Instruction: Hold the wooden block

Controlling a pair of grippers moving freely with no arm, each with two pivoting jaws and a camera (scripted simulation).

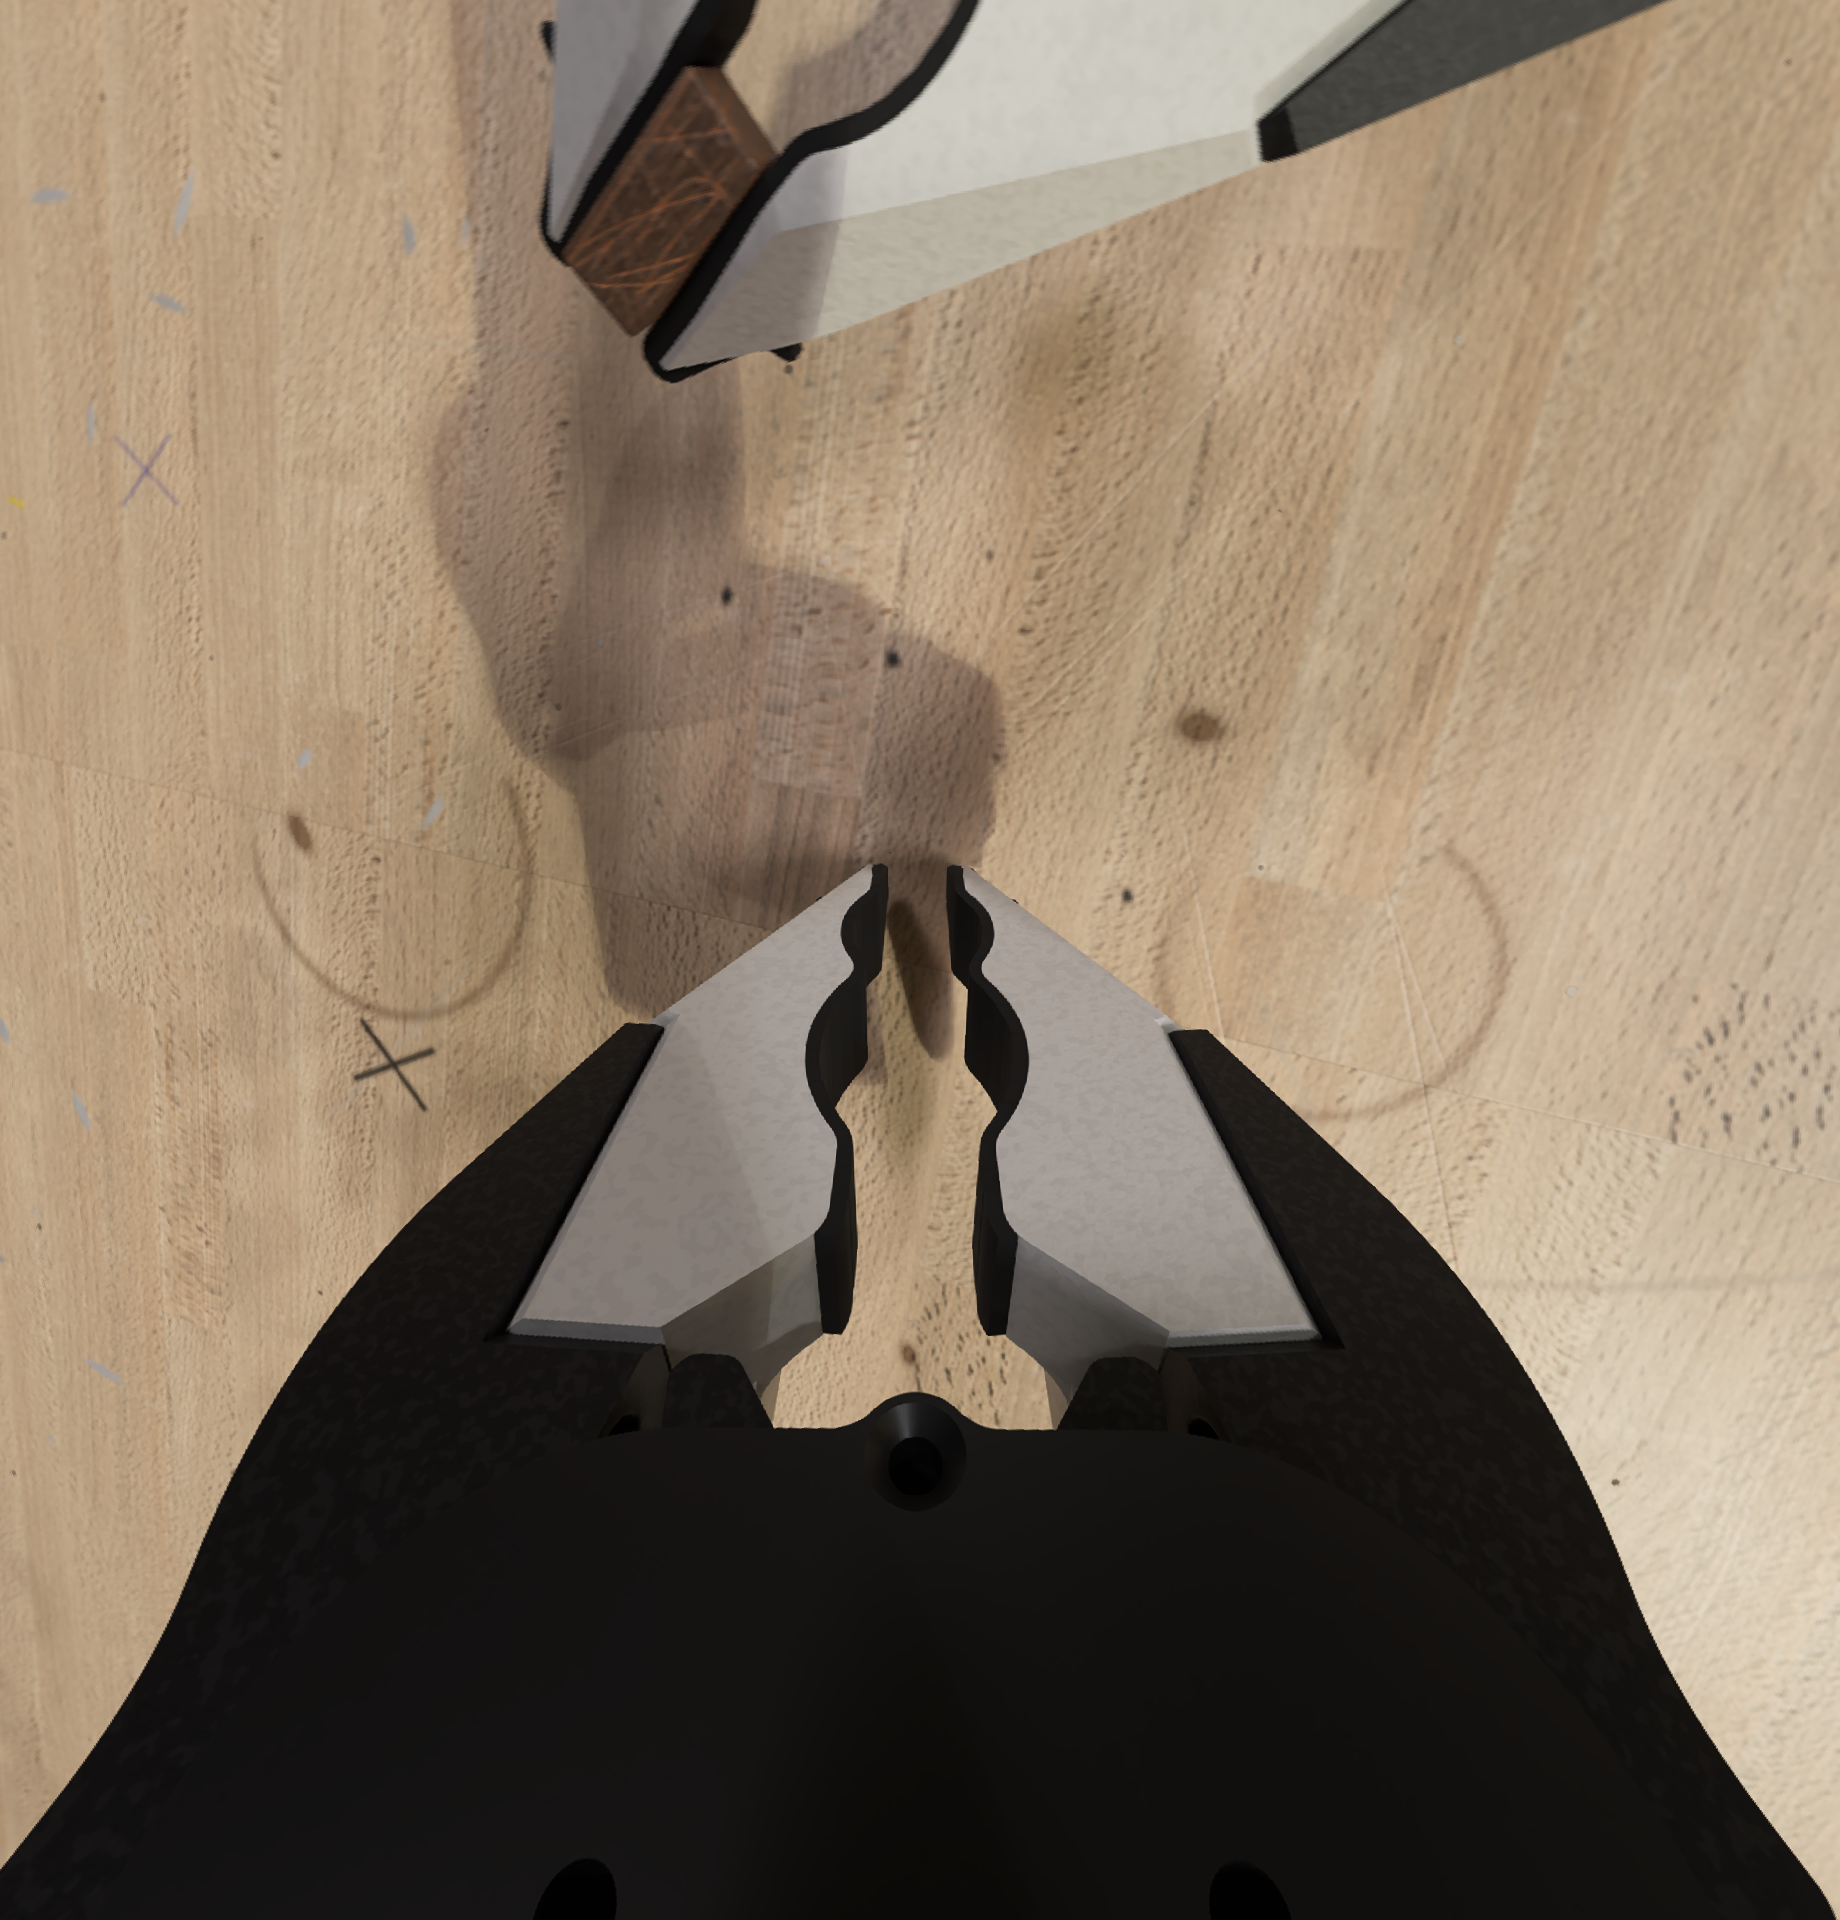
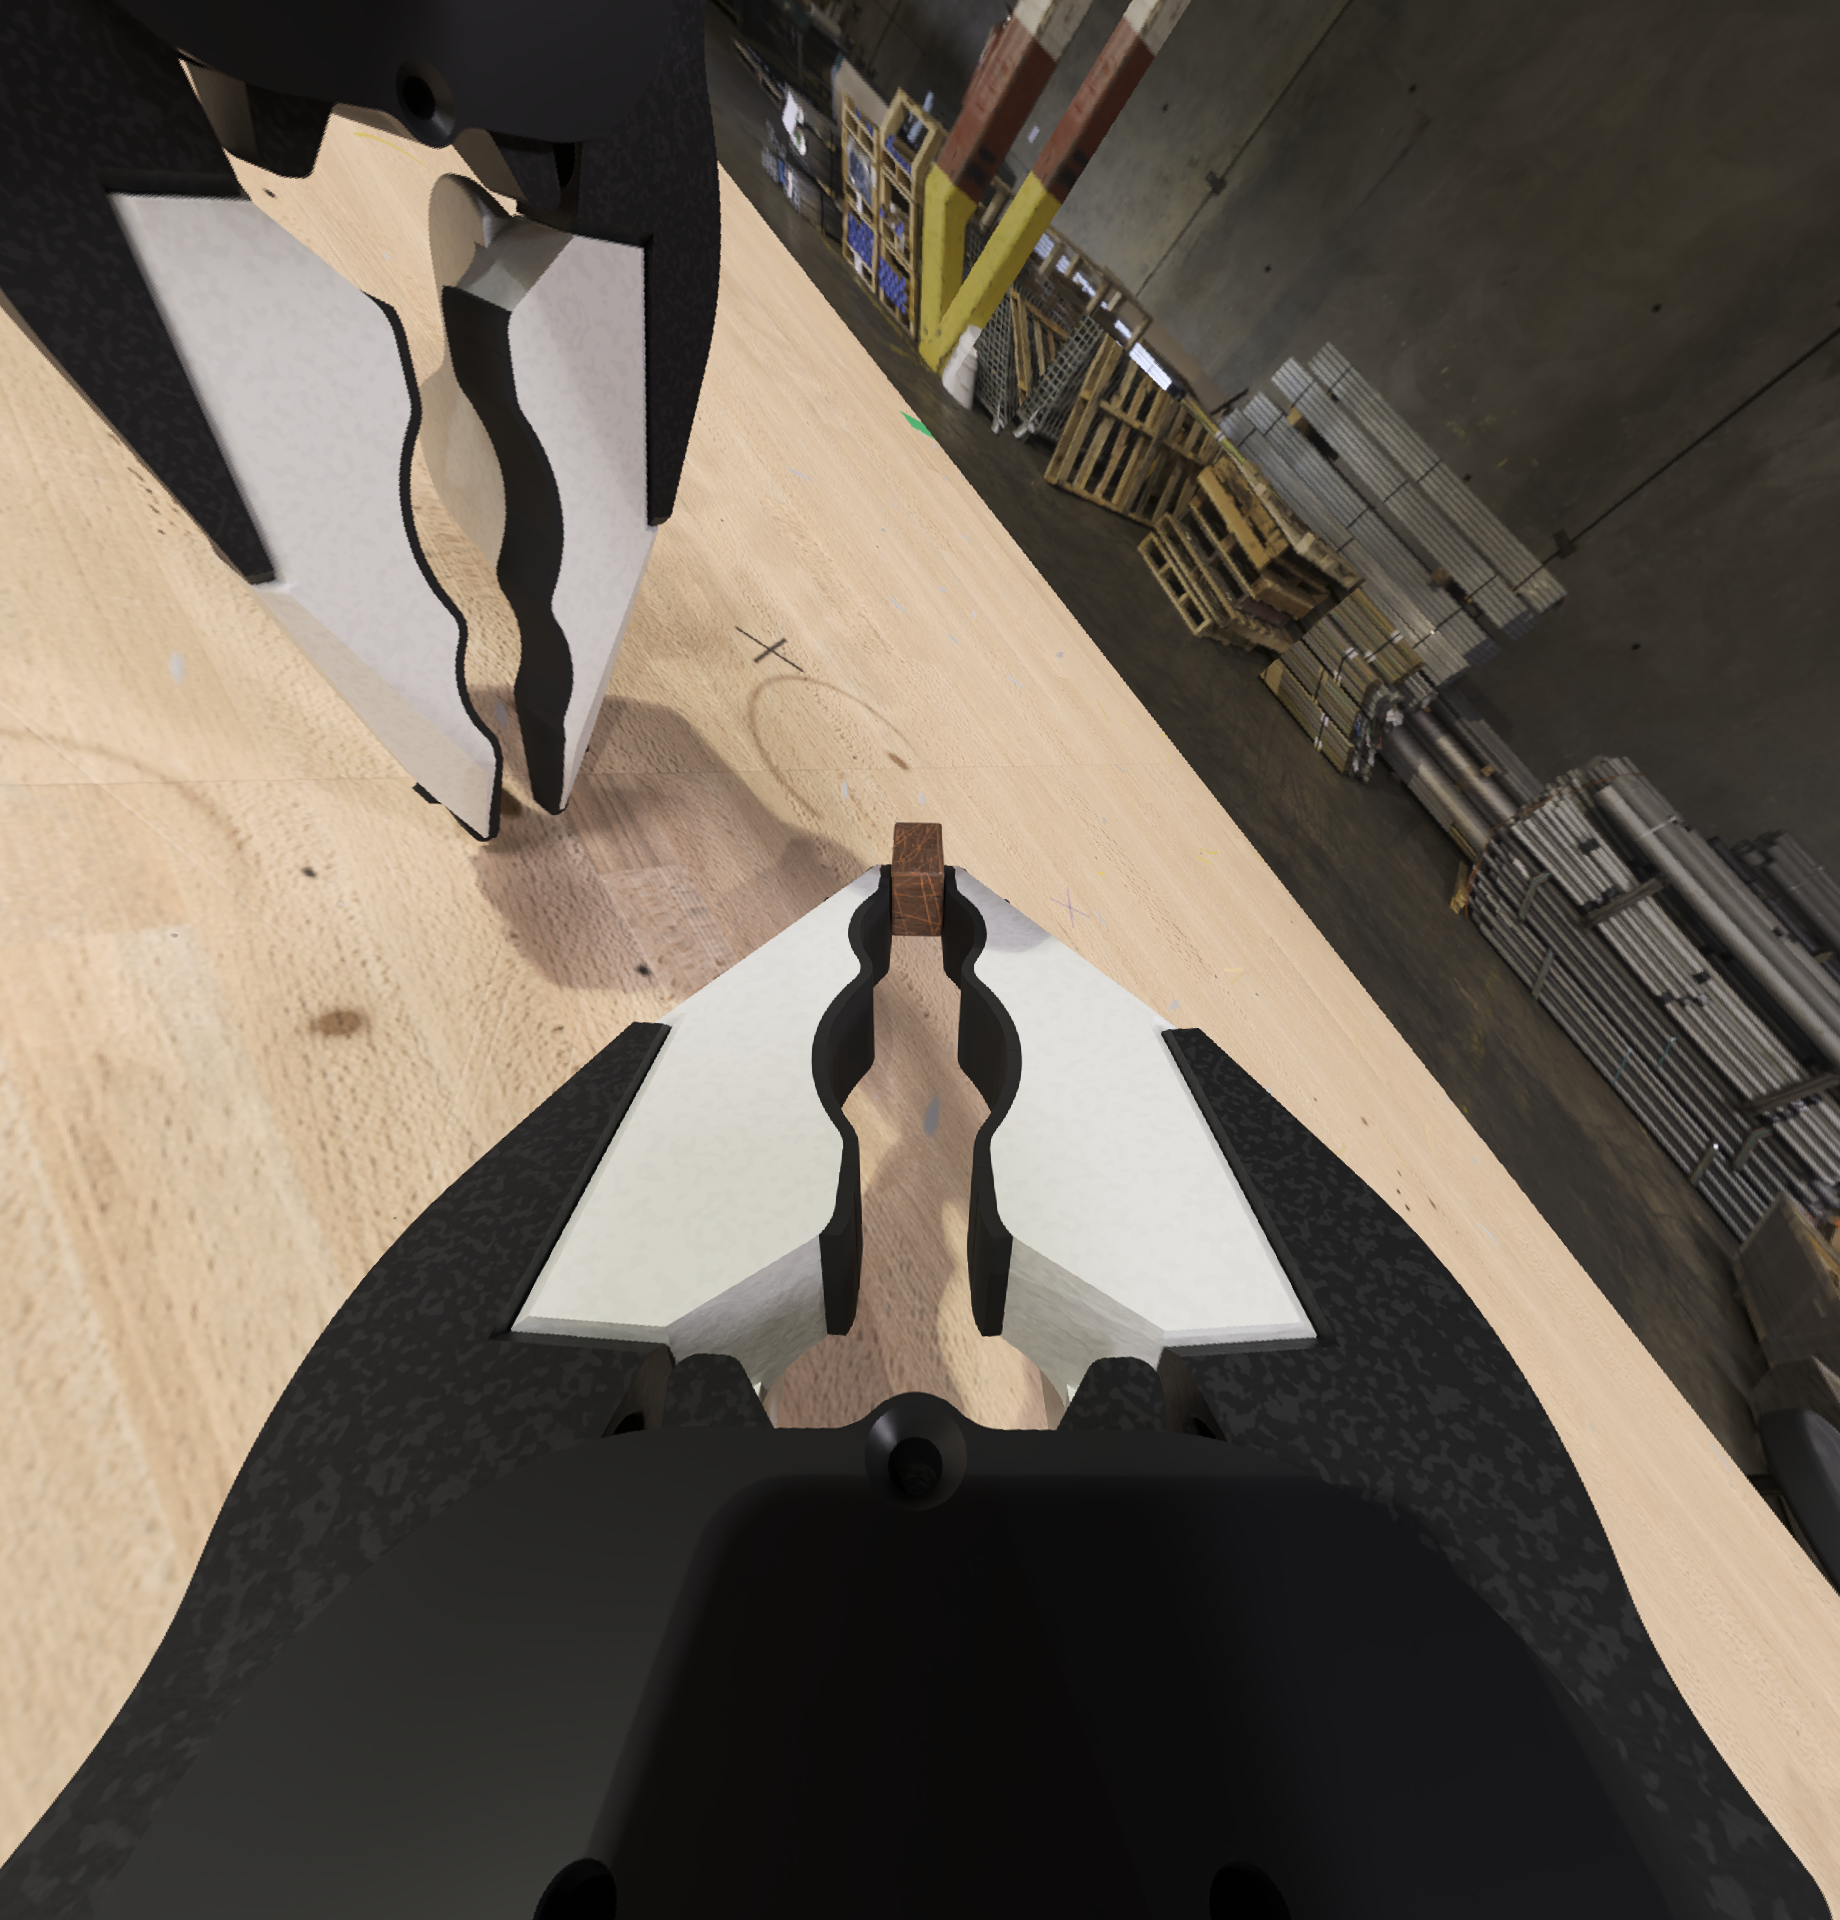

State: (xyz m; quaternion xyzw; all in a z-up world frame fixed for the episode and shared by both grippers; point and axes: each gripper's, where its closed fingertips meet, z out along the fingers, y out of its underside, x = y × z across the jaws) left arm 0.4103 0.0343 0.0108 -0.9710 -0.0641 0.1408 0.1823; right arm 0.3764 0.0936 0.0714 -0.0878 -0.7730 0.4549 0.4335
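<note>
Wooden block (image 2: pixel 917 878) between right hand-held gripper (image 2: pixel 917 883) tips, seemingly off the table (image 2: pixel 272 1039).

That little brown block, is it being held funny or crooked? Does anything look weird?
Nothing stands out. The wooden block sits squarely between the tips of the right gripper, poking out a bit past them. The left gripper holds nothing, its tips nearly together above the table.

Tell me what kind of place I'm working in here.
Probably a warehouse or industrial storeroom: beyond the pale wooden worktop stand stacked wooden pallets, bundles of metal pipes and a bare concrete wall.
</note>
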